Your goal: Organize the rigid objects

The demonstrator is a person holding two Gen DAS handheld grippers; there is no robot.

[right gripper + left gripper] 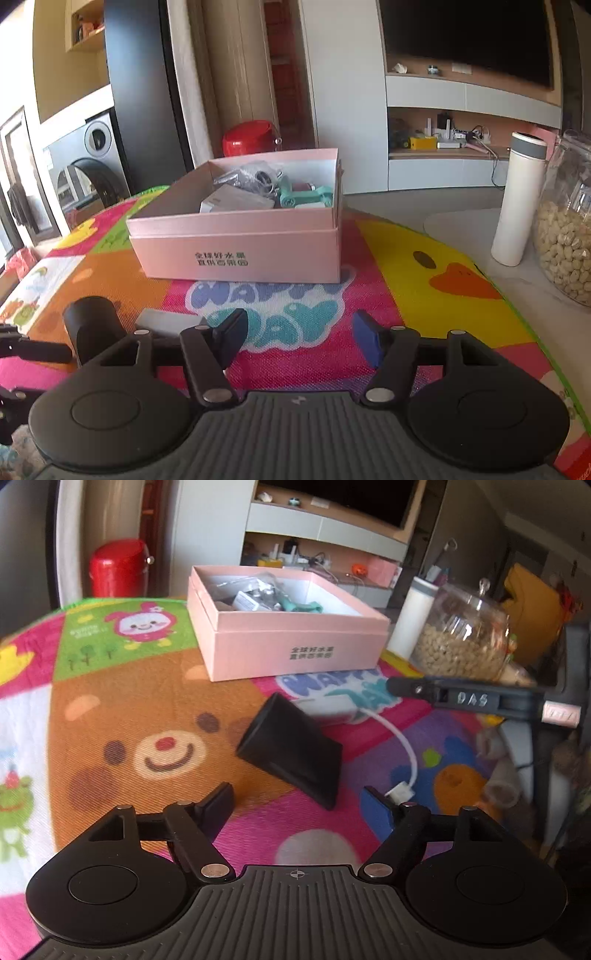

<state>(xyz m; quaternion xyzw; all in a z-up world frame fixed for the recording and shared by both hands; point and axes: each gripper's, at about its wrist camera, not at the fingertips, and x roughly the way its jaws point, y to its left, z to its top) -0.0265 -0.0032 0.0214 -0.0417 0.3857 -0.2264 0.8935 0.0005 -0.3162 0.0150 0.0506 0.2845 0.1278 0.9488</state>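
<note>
A black wedge-shaped block (pixel 291 753) lies on the cartoon mat just ahead of my left gripper (pixel 297 808), which stands open around bare mat. Behind the block is a white adapter (pixel 332 709), and its cable ends in a white plug (pixel 400 794) beside my right-hand fingertip. The open pink box (pixel 288 642) further back holds a teal toy (pixel 303 607), a white charger and bagged items. My right gripper (pixel 299 336) is open over the mat with nothing between its fingers, facing the pink box (pixel 236 251). The black block (pixel 92 325) and adapter (pixel 166 321) are at its left.
A white thermos (pixel 517 206) and a glass jar of nuts (pixel 565 240) stand at the right on the table, beyond the mat's edge. A red container (pixel 251 140) sits on the floor behind the table. One finger of the right gripper (pixel 406 686) reaches in from the right.
</note>
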